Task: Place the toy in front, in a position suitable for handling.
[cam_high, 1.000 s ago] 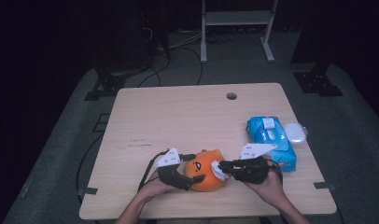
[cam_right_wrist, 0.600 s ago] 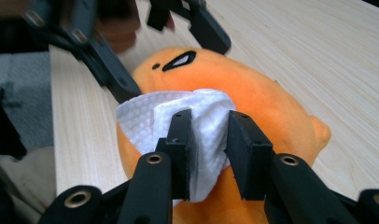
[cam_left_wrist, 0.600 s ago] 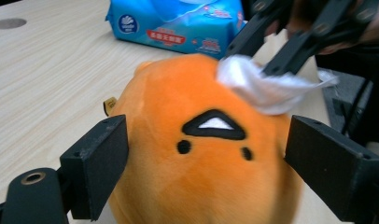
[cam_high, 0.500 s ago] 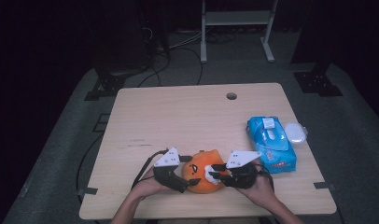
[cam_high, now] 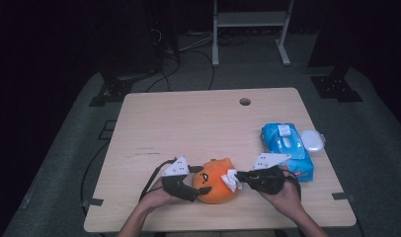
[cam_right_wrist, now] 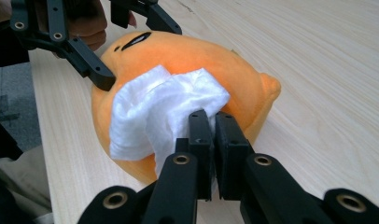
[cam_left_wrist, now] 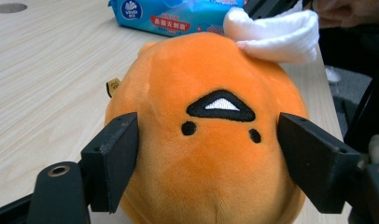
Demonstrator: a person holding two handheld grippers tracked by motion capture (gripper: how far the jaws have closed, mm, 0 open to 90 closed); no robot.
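Orange plush toy (cam_high: 216,180) sitting near the front edge of the surface (cam_high: 198,123), wipe pack (cam_high: 287,148) to its right. Left gripper (cam_left_wrist: 211,158) is closing, its jaws pressing the plush's flanks, steadying it. Right gripper (cam_right_wrist: 211,140) is clamping a white wipe (cam_right_wrist: 155,116) against the fabric. Best wiping in short strokes, keeping the plush braced.

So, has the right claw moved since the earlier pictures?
Yes. In the high view the right claw, shut on a white wipe, has gone left, away from the blue wipes pack, onto the round orange plush toy.
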